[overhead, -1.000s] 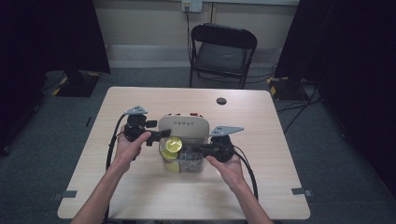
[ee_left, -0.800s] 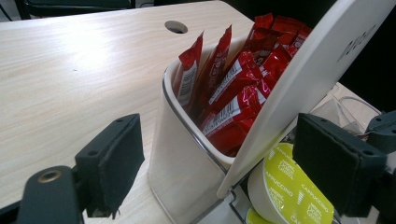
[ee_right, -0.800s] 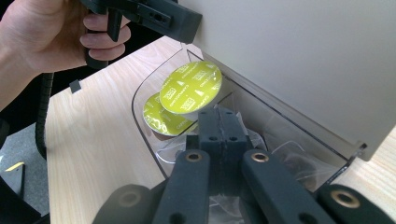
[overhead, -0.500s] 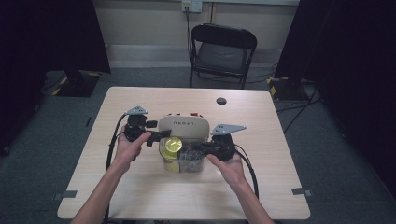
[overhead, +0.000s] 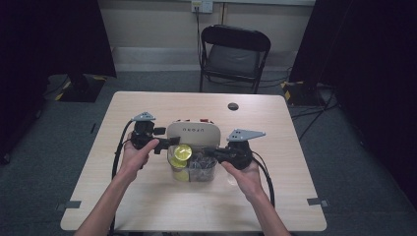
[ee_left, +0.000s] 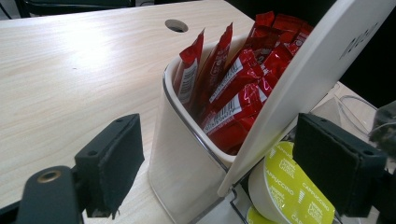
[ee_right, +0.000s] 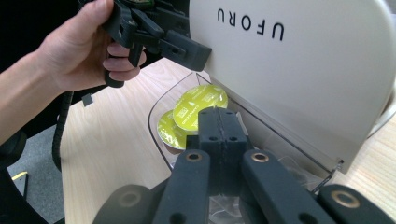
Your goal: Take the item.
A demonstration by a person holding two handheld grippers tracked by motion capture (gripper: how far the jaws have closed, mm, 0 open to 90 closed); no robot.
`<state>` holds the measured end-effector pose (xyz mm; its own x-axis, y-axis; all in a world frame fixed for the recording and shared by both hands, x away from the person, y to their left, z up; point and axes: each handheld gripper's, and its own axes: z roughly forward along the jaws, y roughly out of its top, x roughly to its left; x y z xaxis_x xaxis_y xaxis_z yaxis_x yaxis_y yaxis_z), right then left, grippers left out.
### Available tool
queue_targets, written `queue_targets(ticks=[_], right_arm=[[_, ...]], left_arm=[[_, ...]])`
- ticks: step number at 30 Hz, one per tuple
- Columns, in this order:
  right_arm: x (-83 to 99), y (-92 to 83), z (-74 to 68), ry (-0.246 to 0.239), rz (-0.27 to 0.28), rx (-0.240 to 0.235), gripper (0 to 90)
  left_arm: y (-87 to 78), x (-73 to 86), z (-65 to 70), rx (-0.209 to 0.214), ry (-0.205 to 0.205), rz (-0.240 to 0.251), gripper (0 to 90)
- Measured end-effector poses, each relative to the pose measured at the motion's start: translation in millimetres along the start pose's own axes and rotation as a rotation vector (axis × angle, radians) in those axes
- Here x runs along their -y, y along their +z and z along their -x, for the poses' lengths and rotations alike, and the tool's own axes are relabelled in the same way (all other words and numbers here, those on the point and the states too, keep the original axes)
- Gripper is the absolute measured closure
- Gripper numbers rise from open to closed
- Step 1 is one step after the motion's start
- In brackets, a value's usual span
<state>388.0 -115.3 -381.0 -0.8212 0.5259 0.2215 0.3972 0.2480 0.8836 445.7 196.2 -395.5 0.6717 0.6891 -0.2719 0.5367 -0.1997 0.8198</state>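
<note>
Red sachets (ee_left: 233,88) fill the white container (ee_left: 182,154) behind the lid (ee_left: 317,70).

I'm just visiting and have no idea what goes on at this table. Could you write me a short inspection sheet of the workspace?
Surface: pale wood table with a round hole near the far edge.
Job's things: white organiser, lid tilted up; red sachets stand in its rear bin; yellow-green capsules lie in the clear front tray.
Clutter: nothing seen.
Grippers: left tool has its jaws apart astride the lid's edge; whether the pads press on it I cannot tell. Right tool is shut, empty, over the tray.
Cables: a black cable trails from each tool toward the person.
Surroundings: folding chair behind the table, wall socket, dark curtains, grey floor.
</note>
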Motion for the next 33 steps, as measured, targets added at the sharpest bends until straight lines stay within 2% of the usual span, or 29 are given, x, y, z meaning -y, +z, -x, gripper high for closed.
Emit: queue_targets(ticks=[17,33], right_arm=[[-4.4,-25.2,-2.1,-0.003,0.040,0.016,90.0],[5.4,-49.6,0.7,-0.002,0.045,0.057,90.0]], left_arm=[[1.2,0.6,0.0,0.001,0.003,-0.009,16.1],[1.8,0.0,0.0,0.003,0.005,-0.012,15.8]])
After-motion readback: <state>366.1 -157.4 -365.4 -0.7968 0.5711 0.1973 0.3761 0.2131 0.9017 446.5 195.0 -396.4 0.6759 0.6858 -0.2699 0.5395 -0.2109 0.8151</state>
